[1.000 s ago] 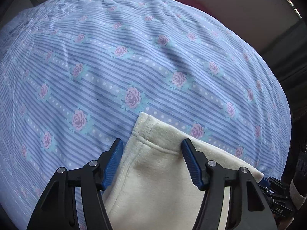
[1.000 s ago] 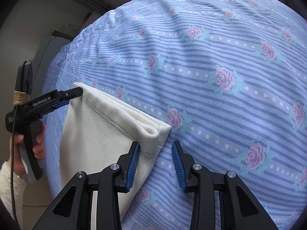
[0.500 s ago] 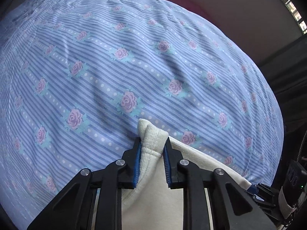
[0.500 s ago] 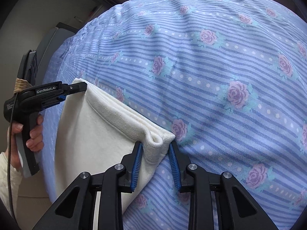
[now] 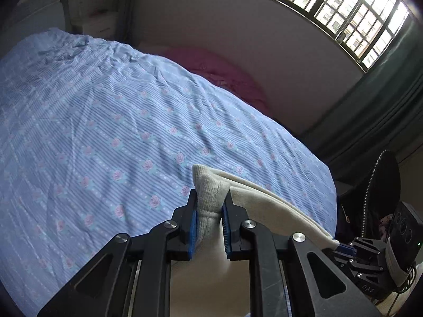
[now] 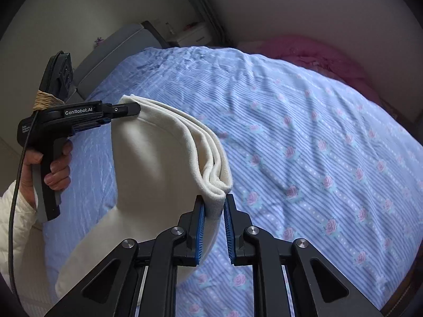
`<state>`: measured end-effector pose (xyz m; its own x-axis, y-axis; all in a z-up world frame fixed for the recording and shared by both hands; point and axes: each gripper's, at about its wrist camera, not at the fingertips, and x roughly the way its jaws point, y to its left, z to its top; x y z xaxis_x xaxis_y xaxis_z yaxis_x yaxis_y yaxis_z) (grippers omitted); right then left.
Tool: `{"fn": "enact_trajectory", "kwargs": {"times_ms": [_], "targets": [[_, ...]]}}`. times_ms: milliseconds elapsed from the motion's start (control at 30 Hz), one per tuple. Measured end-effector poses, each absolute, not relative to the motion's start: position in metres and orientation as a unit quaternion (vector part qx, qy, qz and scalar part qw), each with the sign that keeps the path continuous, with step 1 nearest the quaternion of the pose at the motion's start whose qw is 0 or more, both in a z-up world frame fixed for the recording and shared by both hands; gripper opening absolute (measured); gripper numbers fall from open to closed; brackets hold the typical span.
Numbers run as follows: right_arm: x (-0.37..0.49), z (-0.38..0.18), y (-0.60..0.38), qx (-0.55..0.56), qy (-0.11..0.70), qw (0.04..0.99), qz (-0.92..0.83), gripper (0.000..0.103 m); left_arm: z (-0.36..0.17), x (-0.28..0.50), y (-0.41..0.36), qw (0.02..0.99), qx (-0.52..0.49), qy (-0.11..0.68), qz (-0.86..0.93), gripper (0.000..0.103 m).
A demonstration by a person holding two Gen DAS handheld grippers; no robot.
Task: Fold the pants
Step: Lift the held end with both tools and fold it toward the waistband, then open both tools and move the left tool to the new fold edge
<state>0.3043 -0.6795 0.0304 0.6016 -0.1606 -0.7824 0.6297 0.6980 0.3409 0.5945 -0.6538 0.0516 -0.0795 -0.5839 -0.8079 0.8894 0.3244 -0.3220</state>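
Above the floral bedspread [image 6: 304, 132], cream pants [image 6: 158, 158] hang folded, layered.

"GenRobot.AI" stands in white letters on the black body of the left gripper [image 6: 124, 111], at the left of the right wrist view; smaller white print beside it is too small to read. In the left wrist view's lower right corner, "DAS" marks the right gripper [image 5: 343, 248]

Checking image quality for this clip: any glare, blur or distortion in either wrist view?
Left wrist view: the barred window is blown out and the bedspread bulges under fisheye distortion. Right wrist view: even, soft light, the cream pants sharp, corners vignetted black, the bedspread's rose print slightly soft.
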Motion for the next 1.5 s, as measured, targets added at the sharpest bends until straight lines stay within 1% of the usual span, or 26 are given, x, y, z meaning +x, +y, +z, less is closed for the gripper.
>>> {"fn": "enact_trajectory", "kwargs": {"times_ms": [67, 200, 333, 500, 700, 767, 800, 867, 900, 933, 967, 1000, 1133, 1200, 1300, 1400, 1500], "targets": [[0.314, 0.054, -0.656, 0.278, 0.377, 0.855, -0.225, 0.016, 0.07, 0.6, -0.621, 0.67, 0.159, 0.465, -0.556, 0.017], [0.329, 0.09, -0.597, 0.2, 0.383, 0.882, -0.188, 0.015, 0.089, 0.607, -0.549, 0.694, 0.148, 0.457, -0.537, 0.017], [0.35, 0.105, -0.532, 0.159, 0.395, 0.896, -0.123, 0.013, 0.091, 0.611, -0.48, 0.711, 0.136, 0.468, -0.507, 0.017], [0.368, 0.091, -0.452, 0.133, 0.431, 0.891, -0.042, 0.012, 0.069, 0.616, -0.403, 0.722, 0.124, 0.49, -0.473, 0.017], [0.381, 0.05, -0.381, 0.12, 0.486, 0.865, 0.033, 0.011, 0.021, 0.63, -0.316, 0.727, 0.114, 0.527, -0.425, 0.017], [0.386, 0.036, -0.363, 0.117, 0.507, 0.852, 0.055, 0.011, 0.0, 0.634, -0.291, 0.725, 0.115, 0.547, -0.402, 0.02], [0.39, 0.028, -0.354, 0.116, 0.517, 0.846, 0.066, 0.011, -0.009, 0.635, -0.277, 0.726, 0.12, 0.554, -0.388, 0.025], [0.392, 0.013, -0.338, 0.117, 0.538, 0.831, 0.081, 0.012, -0.026, 0.635, -0.249, 0.743, 0.138, 0.556, -0.346, 0.03], [0.392, 0.006, -0.333, 0.12, 0.547, 0.824, 0.086, 0.013, -0.031, 0.635, -0.234, 0.752, 0.141, 0.558, -0.322, 0.036], [0.388, -0.001, -0.324, 0.121, 0.558, 0.816, 0.087, 0.017, -0.035, 0.634, -0.218, 0.756, 0.137, 0.562, -0.305, 0.043], [0.387, -0.008, -0.318, 0.122, 0.574, 0.805, 0.088, 0.026, -0.038, 0.633, -0.202, 0.759, 0.129, 0.568, -0.29, 0.045], [0.387, -0.014, -0.315, 0.13, 0.586, 0.794, 0.097, 0.029, -0.039, 0.628, -0.189, 0.76, 0.122, 0.573, -0.28, 0.046], [0.38, -0.027, -0.302, 0.152, 0.604, 0.773, 0.12, 0.03, -0.04, 0.593, -0.157, 0.753, 0.084, 0.594, -0.271, 0.046], [0.376, -0.029, -0.299, 0.136, 0.602, 0.778, 0.116, 0.036, -0.037, 0.571, -0.152, 0.749, 0.046, 0.599, -0.279, 0.046], [0.366, -0.03, -0.307, 0.109, 0.603, 0.784, 0.099, 0.036, -0.039, 0.534, -0.157, 0.74, -0.02, 0.607, -0.291, 0.046], [0.365, -0.032, -0.328, 0.099, 0.611, 0.782, 0.078, 0.036, -0.055, 0.507, -0.171, 0.717, -0.09, 0.622, -0.301, 0.045], [0.37, -0.038, -0.344, 0.103, 0.617, 0.777, 0.065, 0.036, -0.072, 0.507, -0.183, 0.702, -0.135, 0.636, -0.289, 0.044]]}}
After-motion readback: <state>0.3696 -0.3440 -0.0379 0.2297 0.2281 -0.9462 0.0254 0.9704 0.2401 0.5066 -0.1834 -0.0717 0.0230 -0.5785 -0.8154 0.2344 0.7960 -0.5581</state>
